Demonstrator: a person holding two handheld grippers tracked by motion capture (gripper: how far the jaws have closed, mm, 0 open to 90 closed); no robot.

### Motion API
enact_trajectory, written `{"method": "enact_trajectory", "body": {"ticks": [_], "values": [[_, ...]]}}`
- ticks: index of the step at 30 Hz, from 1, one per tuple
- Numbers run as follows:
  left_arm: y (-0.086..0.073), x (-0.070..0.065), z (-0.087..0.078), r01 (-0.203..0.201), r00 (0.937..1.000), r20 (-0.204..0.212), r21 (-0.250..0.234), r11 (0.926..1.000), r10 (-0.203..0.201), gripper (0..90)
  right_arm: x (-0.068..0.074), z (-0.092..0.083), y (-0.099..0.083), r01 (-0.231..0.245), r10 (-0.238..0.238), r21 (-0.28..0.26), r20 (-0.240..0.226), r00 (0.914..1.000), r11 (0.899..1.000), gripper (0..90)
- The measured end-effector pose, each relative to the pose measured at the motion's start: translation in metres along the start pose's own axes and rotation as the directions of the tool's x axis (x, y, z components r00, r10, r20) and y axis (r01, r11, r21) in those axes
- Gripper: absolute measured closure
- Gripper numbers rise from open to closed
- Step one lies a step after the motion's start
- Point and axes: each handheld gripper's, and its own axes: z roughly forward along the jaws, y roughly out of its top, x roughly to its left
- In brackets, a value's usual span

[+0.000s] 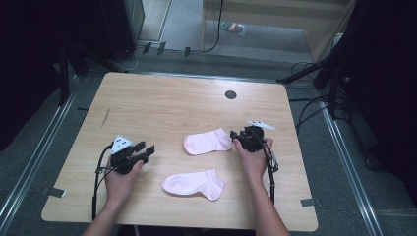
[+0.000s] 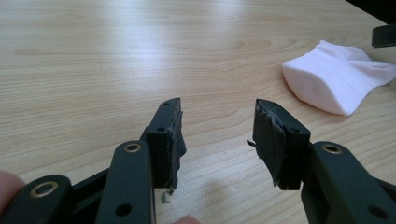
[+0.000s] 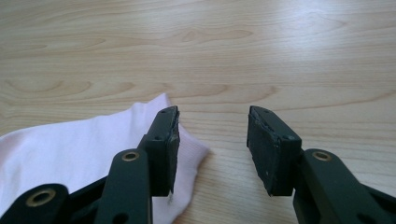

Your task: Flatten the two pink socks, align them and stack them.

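**Two pink socks on a wooden table, both grippers released**

As seen in the high view, the left gripper [image 1: 145, 151] rests on the table [image 1: 162, 98] at the left, jaws apart and empty, while the right gripper [image 1: 237, 134] lies at the cuff end of the far sock [image 1: 206, 141]. The near sock [image 1: 194, 184] lies flat between the two forearms.

In the left gripper view, the jaws stand apart over bare wood; a sock [image 2: 336, 81] lies well off to the upper right.

In the right gripper view, the jaws gape with nothing pressed between them; the sock's cuff [image 3: 84, 154] lies under the left jaw, and bare wood shows in the gap.
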Motion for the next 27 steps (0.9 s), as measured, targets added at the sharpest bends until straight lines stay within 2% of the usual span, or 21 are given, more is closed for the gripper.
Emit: {"method": "enact_trajectory", "body": {"ticks": [3,4,6,8,10,12,13,16,17,18,19,20,21,24,27], "values": [[-0.001,0.000,-0.002,-0.011,0.9999,-0.004,-0.024,0.9997,0.011,53.3,0.005,0.001,-0.001,0.047,-0.047,-0.016,-0.030,0.9984,0.999,52.1],[-0.002,-0.002,-0.003,-0.032,0.9994,-0.013,-0.041,0.9986,0.031,54.5,0.007,0.001,-0.001,0.074,-0.075,-0.024,-0.021,0.9970,0.997,49.8],[-0.002,-0.006,-0.004,-0.070,0.9973,-0.025,-0.060,0.9957,0.069,55.1,0.011,0.002,-0.001,0.134,-0.134,-0.009,0.027,0.9906,0.991,45.8],[-0.001,-0.007,-0.004,-0.081,0.9965,-0.028,-0.057,0.9951,0.079,55.0,0.011,0.002,-0.001,0.136,-0.136,-0.009,0.008,0.9907,0.991,43.9],[0.001,-0.007,-0.004,-0.064,0.9978,-0.020,-0.054,0.9965,0.063,54.6,0.009,0.001,-0.001,0.136,-0.136,0.003,-0.006,0.9907,0.991,43.7],[0.005,-0.008,-0.005,-0.064,0.9975,-0.031,-0.053,0.9965,0.063,53.3,0.007,0.001,-0.001,0.147,-0.147,0.015,-0.024,0.9888,0.989,44.1],[0.008,-0.009,-0.005,-0.057,0.9979,-0.032,-0.054,0.9969,0.056,53.3,0.005,-0.001,-0.002,0.171,-0.170,0.023,-0.034,0.9848,0.985,45.5],[0.018,-0.012,-0.002,-0.052,0.9986,0.011,-0.048,0.9975,0.052,53.2,0.002,-0.004,-0.001,0.185,-0.184,0.025,-0.045,0.9819,0.982,46.0],[0.026,-0.016,0.002,-0.065,0.9973,0.030,-0.041,0.9970,0.066,52.9,-0.001,-0.006,-0.001,0.186,-0.184,0.019,-0.056,0.9812,0.982,46.7],[0.026,-0.016,0.002,-0.065,0.9973,0.030,-0.041,0.9970,0.066,52.9,-0.001,-0.006,-0.001,0.186,-0.184,0.019,-0.056,0.9812,0.982,46.7],[0.033,-0.023,0.009,-0.072,0.9958,0.055,-0.031,0.9969,0.073,52.9,-0.003,-0.007,-0.001,0.182,-0.181,0.013,-0.062,0.9815,0.983,47.1],[0.033,-0.023,0.009,-0.072,0.9958,0.055,-0.031,0.9969,0.073,52.8,-0.003,-0.007,-0.001,0.182,-0.181,0.013,-0.062,0.9815,0.983,47.1],[0.038,-0.029,0.015,-0.071,0.9954,0.063,-0.029,0.9971,0.072,52.3,-0.005,-0.009,-0.001,0.180,-0.179,0.007,-0.068,0.9815,0.984,48.5],[0.042,-0.036,0.021,-0.071,0.9956,0.059,-0.024,0.9972,0.072,50.7,-0.005,-0.010,-0.001,0.178,-0.178,-0.005,-0.078,0.9809,0.984,48.8],[0.046,-0.048,0.031,-0.073,0.9960,0.053,0.007,0.9973,0.072,51.1,-0.005,-0.010,-0.002,0.172,-0.172,-0.008,-0.085,0.9814,0.985,49.0]]}}
